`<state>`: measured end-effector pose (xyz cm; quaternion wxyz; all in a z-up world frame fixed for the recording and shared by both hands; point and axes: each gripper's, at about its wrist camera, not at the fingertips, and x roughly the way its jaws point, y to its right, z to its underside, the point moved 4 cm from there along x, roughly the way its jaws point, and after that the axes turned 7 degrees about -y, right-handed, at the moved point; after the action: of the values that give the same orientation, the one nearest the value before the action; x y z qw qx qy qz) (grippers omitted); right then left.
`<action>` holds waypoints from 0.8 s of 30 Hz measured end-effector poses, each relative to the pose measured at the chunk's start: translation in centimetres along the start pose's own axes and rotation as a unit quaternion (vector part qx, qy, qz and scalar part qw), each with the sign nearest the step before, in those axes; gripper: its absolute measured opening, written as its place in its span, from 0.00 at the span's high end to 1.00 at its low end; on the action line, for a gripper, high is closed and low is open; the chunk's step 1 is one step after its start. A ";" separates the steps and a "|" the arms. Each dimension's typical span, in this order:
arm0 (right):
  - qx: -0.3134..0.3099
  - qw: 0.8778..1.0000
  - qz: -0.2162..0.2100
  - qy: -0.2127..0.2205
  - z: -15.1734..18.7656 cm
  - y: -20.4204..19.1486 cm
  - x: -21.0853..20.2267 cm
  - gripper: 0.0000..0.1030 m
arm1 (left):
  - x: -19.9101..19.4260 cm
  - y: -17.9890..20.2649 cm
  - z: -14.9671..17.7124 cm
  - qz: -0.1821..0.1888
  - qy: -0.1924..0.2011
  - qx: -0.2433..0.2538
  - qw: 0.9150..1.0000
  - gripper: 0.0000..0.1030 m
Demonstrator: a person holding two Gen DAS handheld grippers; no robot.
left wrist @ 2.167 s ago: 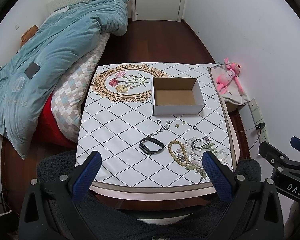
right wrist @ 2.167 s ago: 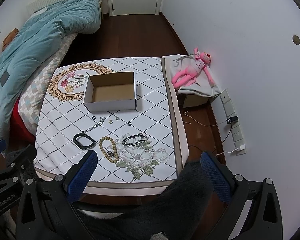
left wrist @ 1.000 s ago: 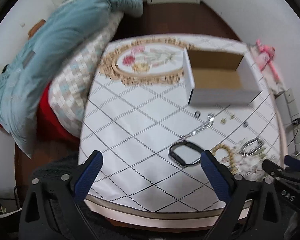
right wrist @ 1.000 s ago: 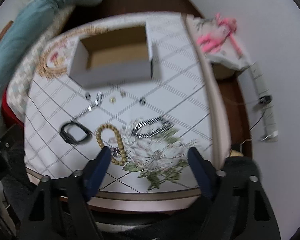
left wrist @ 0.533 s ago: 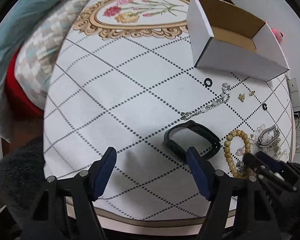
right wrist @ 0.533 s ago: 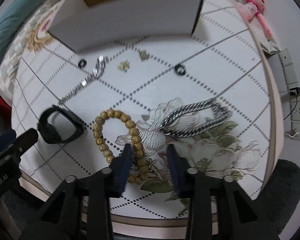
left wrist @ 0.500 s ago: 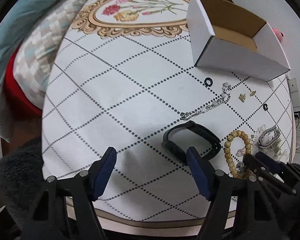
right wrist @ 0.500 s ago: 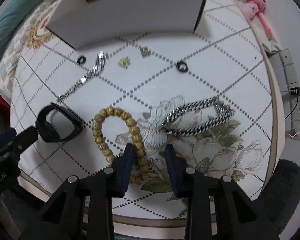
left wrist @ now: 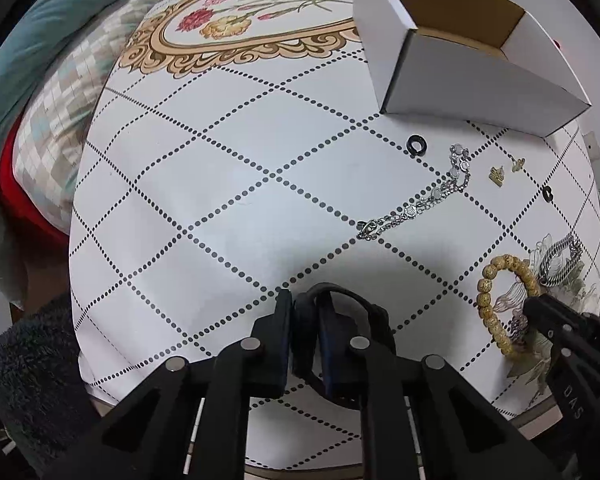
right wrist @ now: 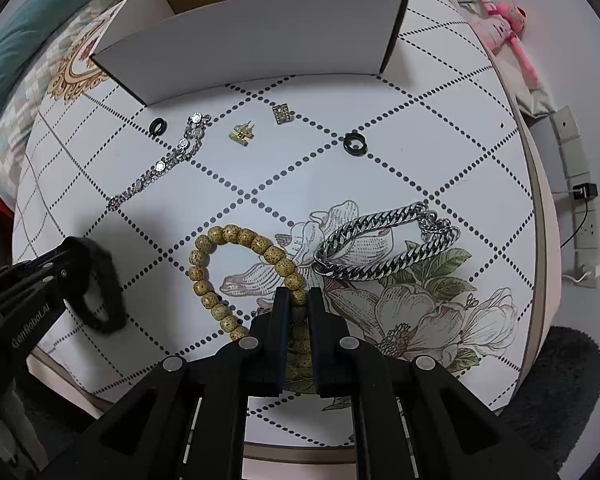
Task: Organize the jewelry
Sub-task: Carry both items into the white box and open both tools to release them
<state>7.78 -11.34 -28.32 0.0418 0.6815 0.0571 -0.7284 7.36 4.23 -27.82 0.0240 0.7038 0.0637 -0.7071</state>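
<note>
My left gripper [left wrist: 305, 312] is shut on the left side of a black band bracelet [left wrist: 356, 304] lying near the table's front edge. My right gripper [right wrist: 298, 300] is shut on a tan wooden bead bracelet [right wrist: 236, 240], which also shows in the left wrist view [left wrist: 496, 280]. A thick silver chain bracelet [right wrist: 384, 242] lies to its right. A thin silver chain [right wrist: 168, 162], two small gold earrings [right wrist: 242, 133], and two black rings [right wrist: 355, 144] lie in front of an open white cardboard box [right wrist: 256, 40].
The table [left wrist: 204, 168] has a white cloth with dotted diamonds and flower prints. A bed with a teal duvet [left wrist: 28, 48] stands at the left. A pink plush toy [right wrist: 504, 20] and wall sockets are at the right. A dark fuzzy seat [right wrist: 556, 392] lies under the front edge.
Both grippers came down to the table and closed: the left onto the black band, the right onto the bead bracelet.
</note>
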 end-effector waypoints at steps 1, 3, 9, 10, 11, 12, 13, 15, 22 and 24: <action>-0.002 1.000 0.003 0.000 -0.1 -0.2 0.0 0.90 | 0.0 0.0 0.1 -0.002 0.004 0.001 1.000 0.91; -0.004 1.000 0.008 -0.001 -0.8 -0.2 0.3 0.90 | 0.6 0.2 0.1 -0.003 0.009 0.001 1.000 0.91; -0.013 1.000 0.018 -0.006 -0.9 -0.7 0.3 0.90 | 0.3 0.5 -0.1 -0.003 0.019 0.000 1.000 0.91; -0.014 1.000 0.018 -0.005 -1.0 -1.0 0.2 0.90 | 0.3 0.5 0.1 0.002 0.019 -0.001 1.000 0.91; -0.013 1.000 0.016 -0.005 -0.8 -1.1 0.2 0.91 | -0.4 0.3 -0.5 0.005 0.018 -0.002 1.000 0.91; -0.011 1.000 0.011 -0.005 -0.8 -1.0 0.2 0.91 | -0.6 0.3 -0.3 0.007 0.019 0.000 1.000 0.91; -0.003 1.000 -0.006 -0.007 -0.6 -0.7 0.2 0.91 | -1.0 0.4 -0.2 0.009 0.021 0.001 1.000 0.91; 0.010 0.999 -0.031 -0.008 -0.2 -0.5 -0.2 0.91 | -2.0 0.3 0.1 0.013 0.028 0.006 1.000 0.91; 0.004 0.996 -0.081 0.022 0.8 -1.1 -4.4 0.91 | -6.2 0.8 -0.1 0.029 0.061 0.009 0.998 0.91; 0.004 0.995 -0.093 0.029 0.6 -0.8 -5.3 0.91 | -7.5 0.9 -0.4 0.035 0.072 0.009 0.997 0.91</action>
<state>7.43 -10.72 -22.93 -0.0302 0.6945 0.1184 -0.7090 7.94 2.92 -20.40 0.0376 0.7546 0.0344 -0.6542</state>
